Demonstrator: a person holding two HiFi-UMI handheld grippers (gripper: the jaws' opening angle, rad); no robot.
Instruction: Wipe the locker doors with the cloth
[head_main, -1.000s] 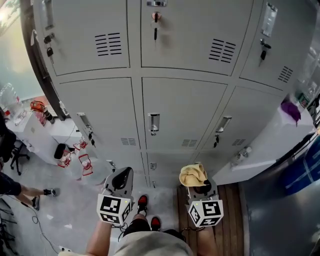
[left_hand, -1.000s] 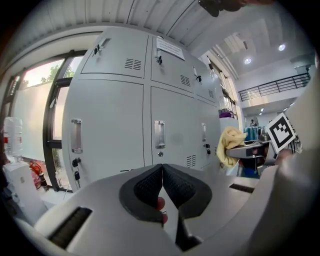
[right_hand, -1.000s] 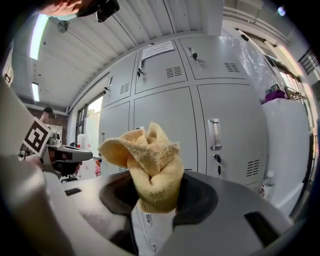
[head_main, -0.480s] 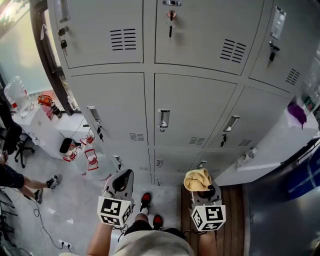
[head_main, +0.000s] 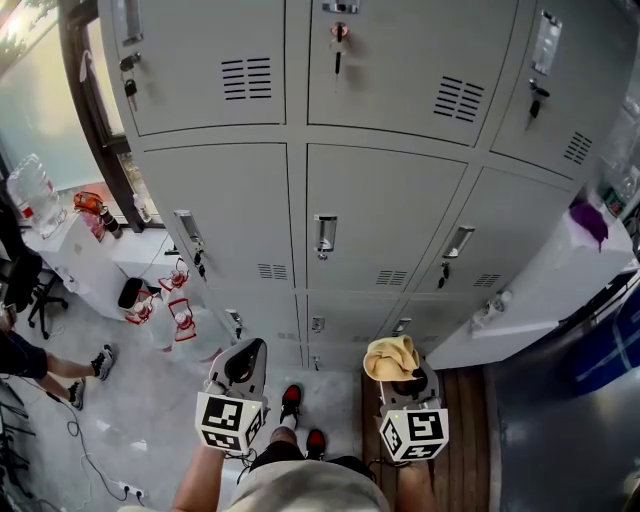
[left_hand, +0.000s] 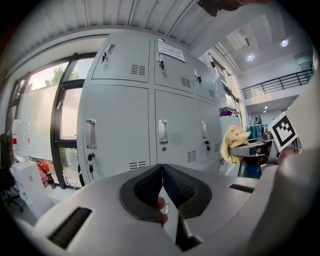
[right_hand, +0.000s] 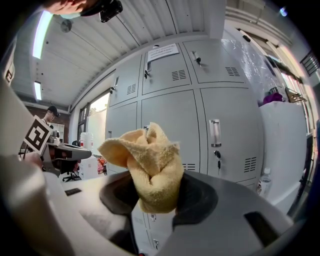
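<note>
1. R gripper (head_main: 398, 376): fingers (right_hand: 198, 196) clamped on the yellow cloth (right_hand: 149, 161). Its lower part is pinched btwn the two pads; the rest bunches up & out past the tips.
2. L gripper (head_main: 244, 358): fingers (left_hand: 144, 191) pressed together, tips touching, holding nothing.
3. Locker doors (head_main: 385, 215): grey, w/ handles, keys & vents, facing both grippers. Cloth is well apart from them.
4. Both grippers are low, side by side, close to the person's body, above the floor (head_main: 150, 420).
</note>
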